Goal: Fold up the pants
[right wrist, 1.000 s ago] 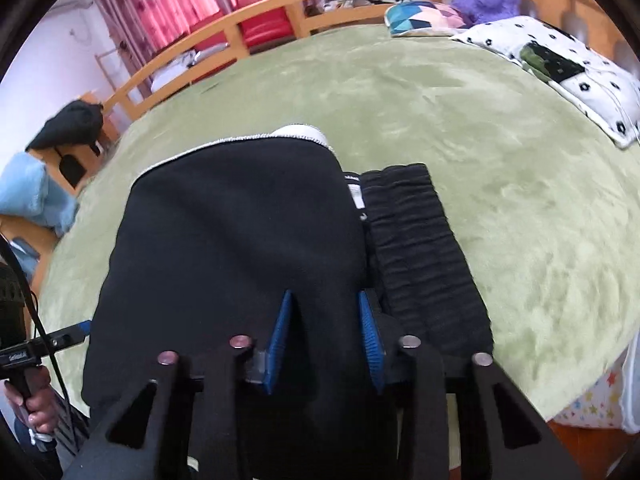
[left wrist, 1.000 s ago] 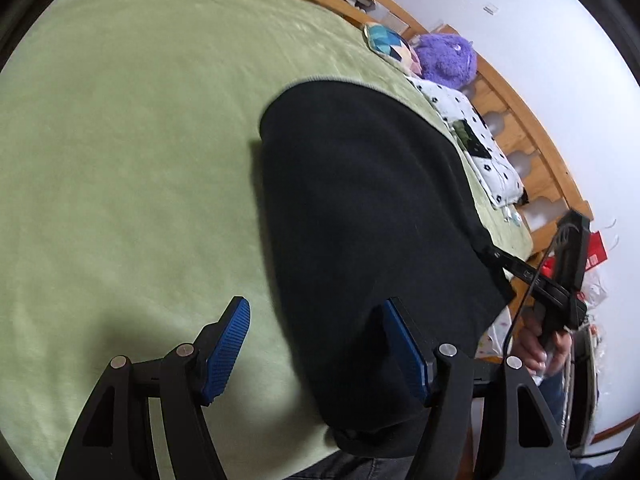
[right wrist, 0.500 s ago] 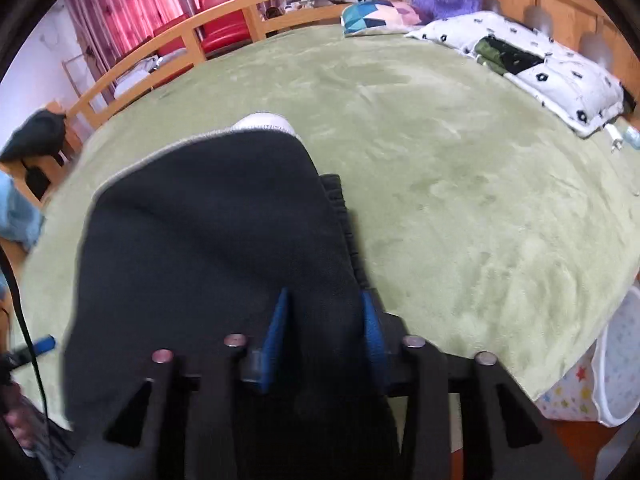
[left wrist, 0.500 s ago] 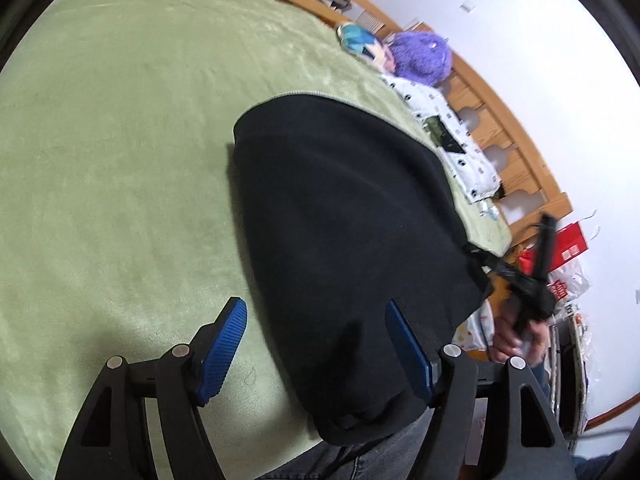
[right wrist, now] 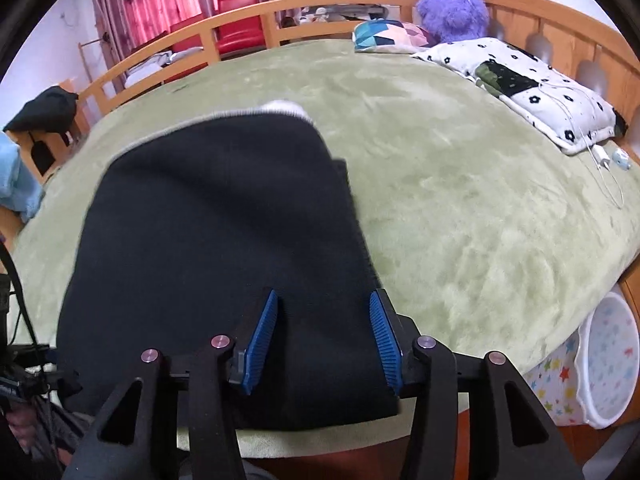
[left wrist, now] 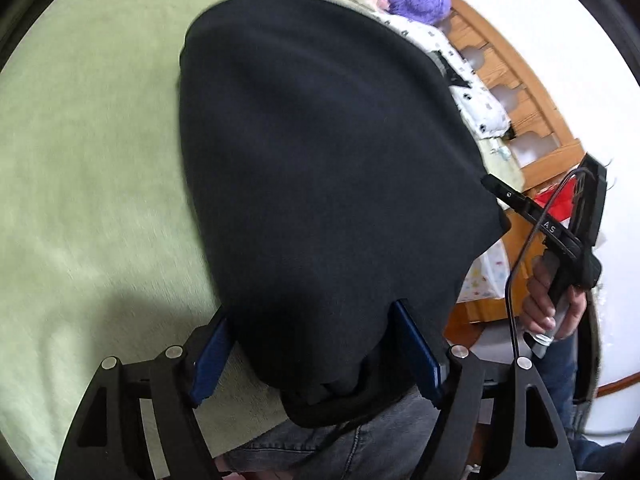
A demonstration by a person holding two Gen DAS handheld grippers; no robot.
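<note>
The black pants lie folded on the green bed cover, near its front edge. My left gripper is open, its blue pads on either side of the near corner of the cloth. My right gripper is open too, with the black pants lying between its blue pads. The right gripper also shows in the left wrist view, held by a hand at the bed's right edge. A grey-white hem shows at the pants' far end.
A spotted pillow, a patterned cushion and a purple plush toy sit at the head of the bed. A wooden rail runs around it. A white starred tub stands on the floor at right.
The right gripper has opened and let go of the pants. The ribbed band beside the fold is now covered. The left gripper has moved in so the cloth sits between its pads.
</note>
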